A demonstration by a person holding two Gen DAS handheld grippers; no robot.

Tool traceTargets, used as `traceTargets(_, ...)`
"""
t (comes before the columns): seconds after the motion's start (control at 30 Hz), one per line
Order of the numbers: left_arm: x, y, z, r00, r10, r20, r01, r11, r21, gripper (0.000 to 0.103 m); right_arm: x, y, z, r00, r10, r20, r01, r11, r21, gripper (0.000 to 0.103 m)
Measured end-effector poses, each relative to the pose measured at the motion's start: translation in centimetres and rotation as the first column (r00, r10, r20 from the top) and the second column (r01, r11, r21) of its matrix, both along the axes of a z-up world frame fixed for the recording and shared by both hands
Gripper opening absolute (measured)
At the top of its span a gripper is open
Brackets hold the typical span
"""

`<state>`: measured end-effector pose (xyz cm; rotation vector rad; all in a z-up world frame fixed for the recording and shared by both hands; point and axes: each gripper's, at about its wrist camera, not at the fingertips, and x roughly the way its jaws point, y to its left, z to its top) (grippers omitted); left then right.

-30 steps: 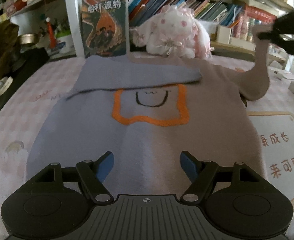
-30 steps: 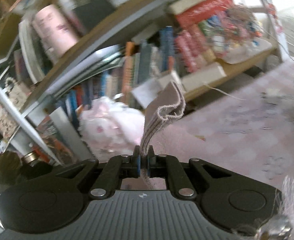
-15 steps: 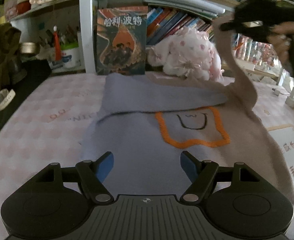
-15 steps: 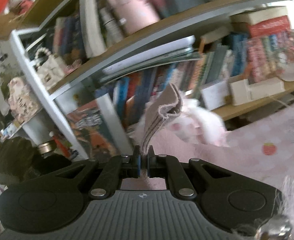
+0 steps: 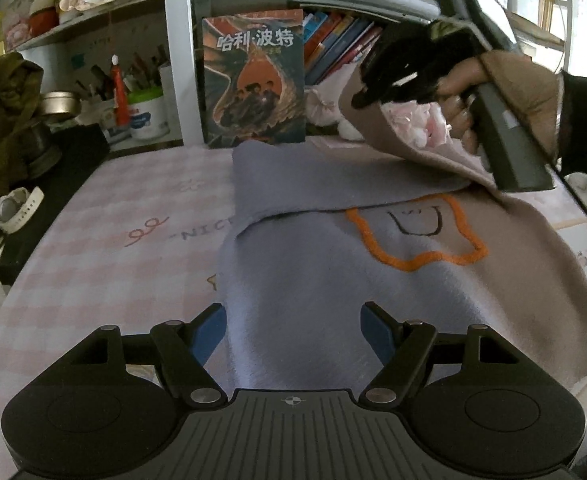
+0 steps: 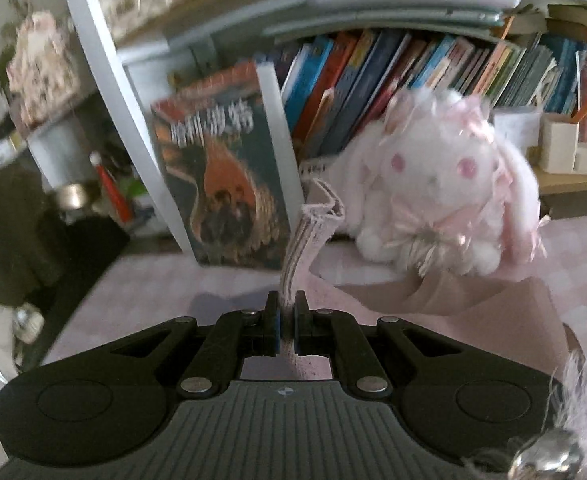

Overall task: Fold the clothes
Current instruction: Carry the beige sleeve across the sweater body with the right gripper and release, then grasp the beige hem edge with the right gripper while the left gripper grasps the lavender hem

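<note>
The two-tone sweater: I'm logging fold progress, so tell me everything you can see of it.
The soft knit sweater, grey-blue on one half and taupe on the other, lies flat on the pink checked table cover, an orange outline with a dark smile on its chest. Its grey-blue sleeve is folded across the top. The right gripper pinches the taupe sleeve's ribbed cuff, lifted above it. The left gripper, open, hovers near the hem.

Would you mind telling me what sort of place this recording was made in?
Probably a home bedroom or study: a crowded bookshelf, a plush bunny beneath it, and a sweater spread on a pink checked cover.
</note>
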<state>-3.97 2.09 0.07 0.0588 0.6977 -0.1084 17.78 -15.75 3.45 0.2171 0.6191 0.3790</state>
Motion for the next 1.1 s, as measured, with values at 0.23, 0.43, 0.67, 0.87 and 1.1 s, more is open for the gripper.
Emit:
traceTargets(0.23,-0.1,0.4,0.0,1.000,-0.011,0.000,0.011,1.000,0.002,0.076,0.5,3.0,-2.1,0.996,0.076,-0.055,-0.081,0.993,-0.086,0.043)
traceTargets(0.43,0.1,0.7,0.2,1.000,-0.012,0.011,0.012,1.000,-0.014,0.076,-2.3,3.1,-1.6,0.981,0.189,-0.049,-0.195,0.968,-0.159,0.059)
traceTargets(0.67,0.5,0.8,0.1,1.000,-0.023,0.016,0.024,0.998,-0.058,0.076,-6.2,0.9,-0.8,0.987,0.157,-0.036,-0.161,0.952,-0.259,0.060)
traceTargets(0.87,1.4,-0.2,-0.5,0.999,-0.045,-0.018,0.044,0.998,-0.053,0.076,-9.7,-0.9,-0.5,0.993,0.115,-0.006,-0.109,0.927,-0.359,0.065)
traceTargets(1.1,1.2,-1.3,-0.4,1.000,-0.007,-0.017,0.007,0.999,-0.046,0.076,-12.8,-3.5,-0.9,0.998,0.061,-0.030,-0.068,0.923,-0.379,0.070)
